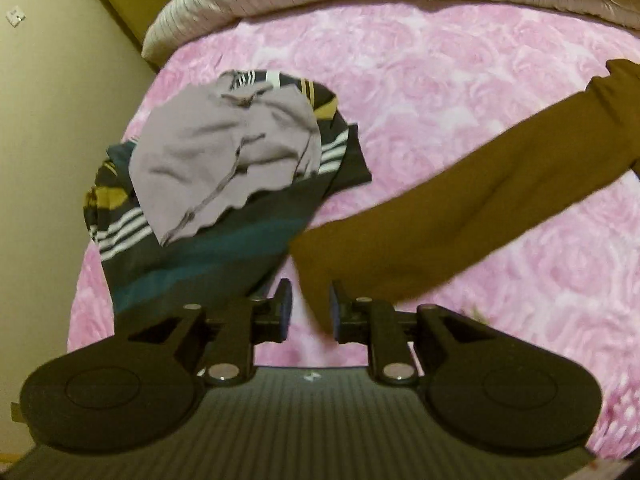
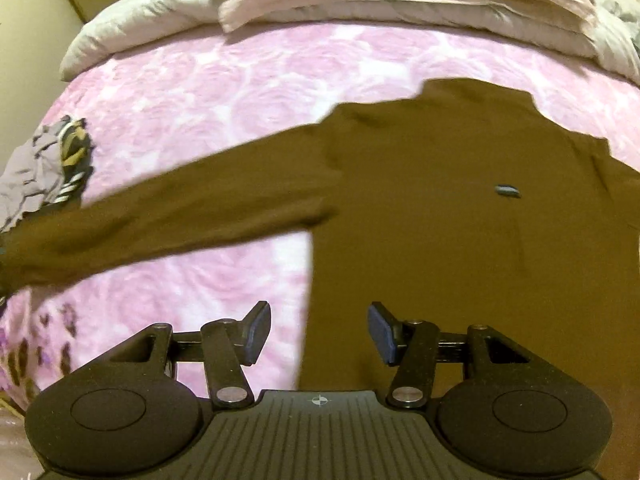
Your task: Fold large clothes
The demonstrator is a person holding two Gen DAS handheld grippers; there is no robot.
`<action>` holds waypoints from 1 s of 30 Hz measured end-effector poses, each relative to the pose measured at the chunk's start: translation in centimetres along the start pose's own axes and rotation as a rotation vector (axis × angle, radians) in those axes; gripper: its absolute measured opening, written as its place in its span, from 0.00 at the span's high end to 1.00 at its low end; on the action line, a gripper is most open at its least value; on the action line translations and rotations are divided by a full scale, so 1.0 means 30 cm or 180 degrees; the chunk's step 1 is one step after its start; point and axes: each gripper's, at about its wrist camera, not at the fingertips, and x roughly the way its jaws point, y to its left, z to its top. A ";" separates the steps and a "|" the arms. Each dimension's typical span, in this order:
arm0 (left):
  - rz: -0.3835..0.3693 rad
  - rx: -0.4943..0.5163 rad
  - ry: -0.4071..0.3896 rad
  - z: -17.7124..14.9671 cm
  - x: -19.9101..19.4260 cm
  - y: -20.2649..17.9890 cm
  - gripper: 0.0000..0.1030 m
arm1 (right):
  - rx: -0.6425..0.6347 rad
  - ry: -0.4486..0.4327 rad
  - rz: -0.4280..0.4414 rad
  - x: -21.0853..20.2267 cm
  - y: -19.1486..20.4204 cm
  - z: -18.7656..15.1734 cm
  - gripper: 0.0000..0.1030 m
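The brown long-sleeved shirt (image 2: 460, 200) lies spread on the pink flowered bedcover (image 2: 200, 88), and I judge that the folding has hardly begun. Its body is flat and not doubled anywhere that I can see. The collar end is toward the far side, near the pillows (image 2: 400, 0), and the hem comes toward the near edge under the right gripper (image 2: 319, 332). So the long axis of the body runs from near to far. A small dark label (image 2: 507, 191) sits on the chest.

One sleeve (image 1: 460, 188) stretches out to the left, almost across the body's axis, and its cuff end reaches the left gripper (image 1: 310, 312). The jaws of that gripper stand close together, and the brown cuff is between them. The picture is blurred there, so I cannot tell if the pads really press on the cloth. The right gripper is open, with nothing between its pads; it hovers over the left edge of the shirt's body near the hem.

What is left, in my judgement, is nearly everything: this sleeve must come in over the body, the other sleeve too (it is out of view), and then the body must be folded.

To the far left lies a heap of other clothes (image 1: 224, 160), grey and striped, not folded.
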 end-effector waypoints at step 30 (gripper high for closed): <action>-0.0912 0.0520 -0.0346 0.310 -0.127 -0.694 0.59 | 0.1057 -0.0527 -0.0840 -0.367 -0.734 -0.147 0.50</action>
